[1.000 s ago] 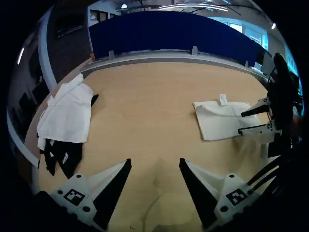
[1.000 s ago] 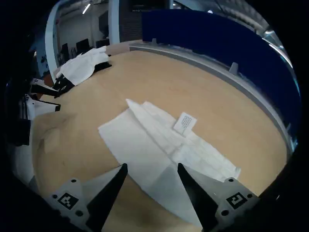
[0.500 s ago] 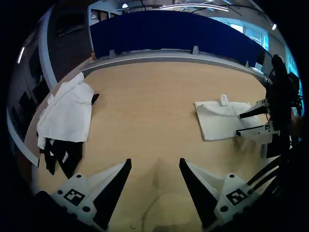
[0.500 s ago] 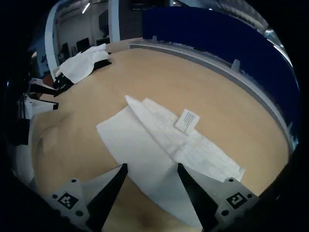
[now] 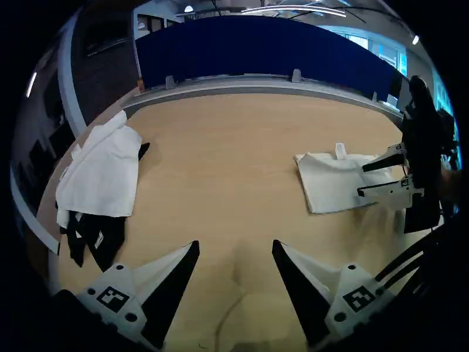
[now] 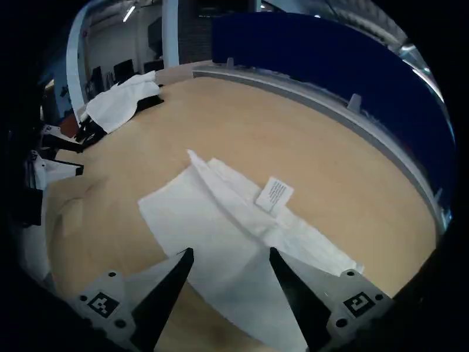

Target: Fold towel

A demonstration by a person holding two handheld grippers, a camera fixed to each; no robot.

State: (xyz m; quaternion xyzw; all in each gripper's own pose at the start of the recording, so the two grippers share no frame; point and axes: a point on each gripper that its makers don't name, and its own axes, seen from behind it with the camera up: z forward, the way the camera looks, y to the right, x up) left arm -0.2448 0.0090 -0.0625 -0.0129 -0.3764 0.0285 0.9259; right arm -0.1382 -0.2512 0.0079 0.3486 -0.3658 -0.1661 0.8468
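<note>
A white folded cloth towel (image 6: 217,234) with a sewn-on label lies flat on the light wooden table (image 5: 234,152). The right gripper (image 6: 231,264) has its fingers spread apart over the towel's near edge. The left gripper (image 5: 234,258), also spread and pinching nothing, is over bare wood, well apart from the towel. A heap of white and black cloths (image 5: 99,176) lies at the table's far side.

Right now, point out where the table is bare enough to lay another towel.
The widest bare stretch of table lies between the cloth pile and the towel, and runs back to the blue divider. It is crowded at the towel's end, where the right tool hangs over it, and at the pile's corner.
</note>
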